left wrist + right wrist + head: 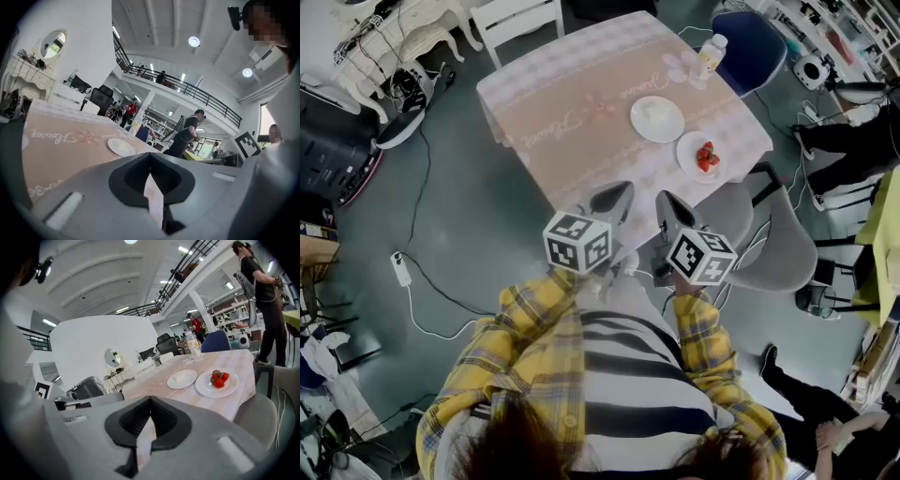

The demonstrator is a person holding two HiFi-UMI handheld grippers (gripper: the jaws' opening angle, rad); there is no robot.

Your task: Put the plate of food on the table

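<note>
Plate of food (689,148): flat on the cloth-covered table (581,112), near its right edge, just beside an empty white plate (657,119). Face up; round, so no long axis (red fruit, probably strawberries, heaped at centre). Left gripper (621,190), right gripper (667,200): jaws closed tight on nothing, held close to the body, well apart from the plates; likely idle, placement apparently done.

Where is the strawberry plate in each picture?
Head view: the strawberry plate sits right of the middle, near the table's right edge.
Left gripper view: not in it.
Right gripper view: right of the middle, near the table's corner.
Shared landmark: the empty plate shows in all three views.
</note>
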